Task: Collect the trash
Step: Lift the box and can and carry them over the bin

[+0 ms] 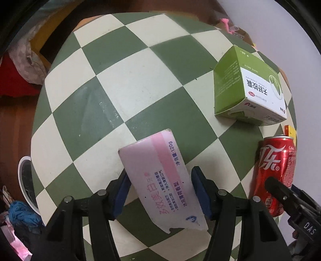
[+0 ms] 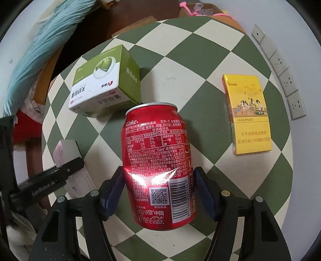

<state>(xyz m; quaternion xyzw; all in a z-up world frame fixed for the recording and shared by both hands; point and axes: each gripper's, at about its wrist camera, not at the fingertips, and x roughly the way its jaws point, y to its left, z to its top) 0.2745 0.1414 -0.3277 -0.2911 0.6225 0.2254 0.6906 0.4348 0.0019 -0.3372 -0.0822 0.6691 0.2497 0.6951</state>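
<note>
My left gripper (image 1: pixel 160 190) is shut on a pink and white toothpaste box (image 1: pixel 160 176), its blue pads pressing both long sides, over the green and cream checkered table (image 1: pixel 120 84). My right gripper (image 2: pixel 158 190) is shut on a red Coca-Cola can (image 2: pixel 158 160), held upright with pads on both sides. The can also shows in the left wrist view (image 1: pixel 276 168) at the right, and the toothpaste box in the right wrist view (image 2: pixel 66 152) at the left. A green and white medicine box (image 1: pixel 246 86) (image 2: pixel 104 82) and a yellow cigarette pack (image 2: pixel 248 116) lie on the table.
A white-rimmed bin (image 1: pixel 25 180) stands below the table's left edge. Cloth and clutter (image 1: pixel 30 62) lie on the floor to the left. Wall sockets (image 2: pixel 280 68) run along the white wall at the right. A cardboard box with pink cord (image 2: pixel 198 10) sits beyond the far edge.
</note>
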